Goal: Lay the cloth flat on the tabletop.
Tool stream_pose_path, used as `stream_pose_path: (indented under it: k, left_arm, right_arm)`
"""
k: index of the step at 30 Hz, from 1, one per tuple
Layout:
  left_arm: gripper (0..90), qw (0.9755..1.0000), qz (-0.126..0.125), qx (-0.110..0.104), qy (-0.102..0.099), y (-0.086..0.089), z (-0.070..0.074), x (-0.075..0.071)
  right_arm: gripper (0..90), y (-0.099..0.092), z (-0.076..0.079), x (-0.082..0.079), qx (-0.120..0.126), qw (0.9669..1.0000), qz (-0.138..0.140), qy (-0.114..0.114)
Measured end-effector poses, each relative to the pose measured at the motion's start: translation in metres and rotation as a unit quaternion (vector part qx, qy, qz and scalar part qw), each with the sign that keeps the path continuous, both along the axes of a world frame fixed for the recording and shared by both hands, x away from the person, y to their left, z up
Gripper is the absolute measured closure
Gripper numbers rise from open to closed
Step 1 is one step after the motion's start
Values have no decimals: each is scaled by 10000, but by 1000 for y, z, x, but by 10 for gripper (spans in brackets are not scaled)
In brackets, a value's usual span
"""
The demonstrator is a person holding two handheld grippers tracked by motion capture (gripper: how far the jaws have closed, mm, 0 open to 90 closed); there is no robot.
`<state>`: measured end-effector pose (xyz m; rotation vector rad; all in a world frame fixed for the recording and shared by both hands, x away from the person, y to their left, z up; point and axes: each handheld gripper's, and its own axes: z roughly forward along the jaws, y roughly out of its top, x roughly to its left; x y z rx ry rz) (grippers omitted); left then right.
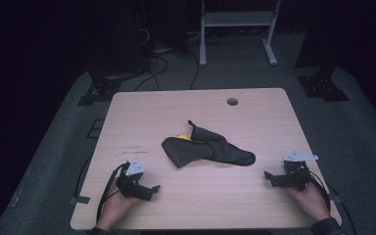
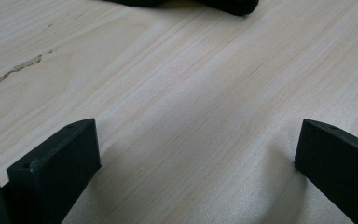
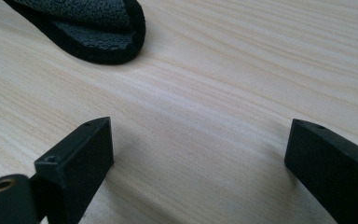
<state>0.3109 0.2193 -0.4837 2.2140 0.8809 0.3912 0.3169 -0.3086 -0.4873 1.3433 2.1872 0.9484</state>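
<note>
1. Nothing is gripped yet: your left gripper (image 1: 149, 188) and right gripper (image 1: 270, 177) rest on the desk (image 1: 142, 112), fingers spread apart and empty.
2. The dark cloth (image 1: 205, 149) lies ahead, between both sets of fingers; the next move is probably reaching in for its edges.

Left hand-held gripper (image 1: 152, 189): jaws spread wide, nothing between them, left hand (image 1: 111, 208) behind it. Right hand-held gripper (image 1: 267, 176): jaws likewise wide and empty, right hand (image 1: 309, 198) behind it.
</note>
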Motion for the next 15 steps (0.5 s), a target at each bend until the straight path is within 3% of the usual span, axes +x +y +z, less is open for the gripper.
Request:
stream_pose_path:
  k: [8,12,15]
  left_arm:
    - [0,10000,0,0,0,0,0,0]
    - [0,10000,-1,-1,0,0,0,0]
    - [0,10000,0,-2,-1,0,0,0]
  right_arm:
    - [70,-1,1,0,-43,9999,72,57]
    - [179,-2,8,0,-155,9994,175,267]
    - [192,-2,10,1,-164,9991,169,347]
